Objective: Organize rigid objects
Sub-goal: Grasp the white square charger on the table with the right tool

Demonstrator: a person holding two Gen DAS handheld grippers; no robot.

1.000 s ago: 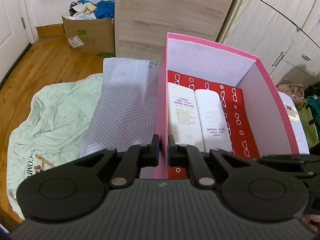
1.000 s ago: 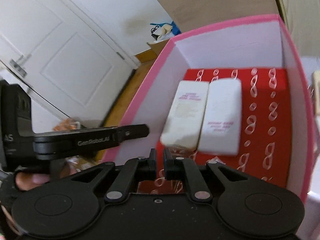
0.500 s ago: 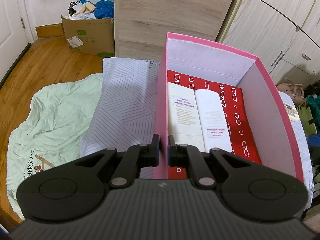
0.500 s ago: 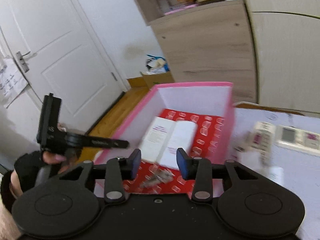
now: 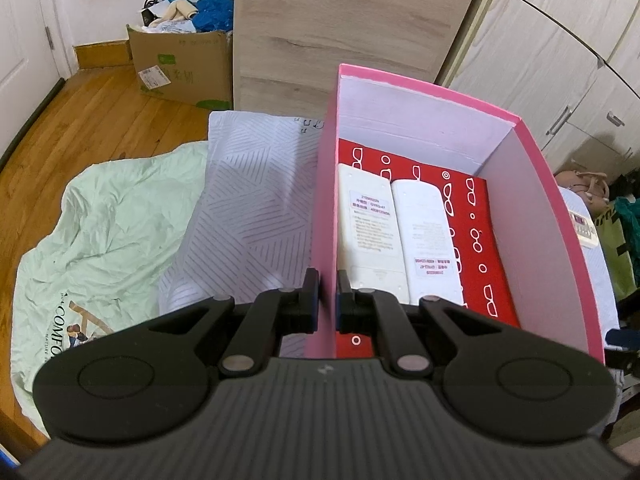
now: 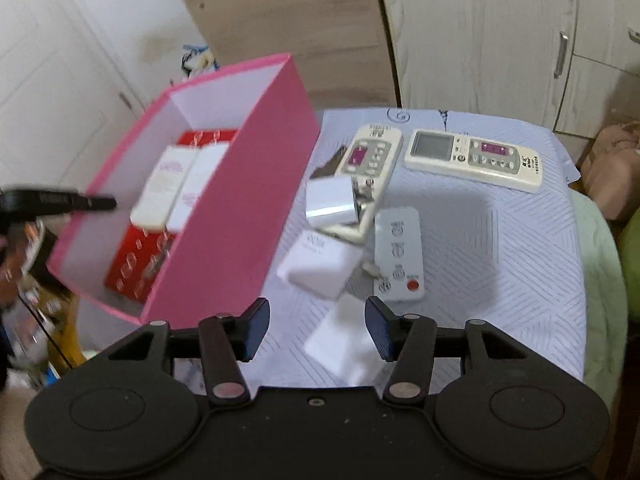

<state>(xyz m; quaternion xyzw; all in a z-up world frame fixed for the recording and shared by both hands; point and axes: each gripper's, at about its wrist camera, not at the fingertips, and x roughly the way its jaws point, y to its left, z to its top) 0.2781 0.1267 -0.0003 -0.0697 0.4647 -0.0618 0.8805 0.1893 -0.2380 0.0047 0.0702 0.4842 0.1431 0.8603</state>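
we see the left hand-held gripper [image 5: 328,292] pinching the left wall of the pink box [image 5: 536,216], one finger outside and one inside, near the box's near-left corner. inside, on the red patterned floor, two white remotes [image 5: 394,236] lie face down side by side — long axes running from the near wall toward the far wall, hard against the left wall and touching each other. they sit just beyond the inner finger.

the right hand-held gripper [image 6: 316,326] has just been spreading its jaws; they stand apart with nothing pressed between them, though a blurred white block [image 6: 340,340] lies on the bed below the gap. the bed's striped cover [image 6: 500,248] carries the rest, all to the right of the box: a beige remote [image 6: 372,160] with its long axis running away from us, slightly tilted, a white charger plug [image 6: 328,200] resting on its near end; a wider remote [image 6: 476,158] lying crosswise toward the far right corner; a small grey remote [image 6: 398,256] with a red button at its near end, pointing away; and a white adapter [image 6: 320,262] just left of it, near the box's right wall. these lie ahead of the right hand-held gripper, apart from it.
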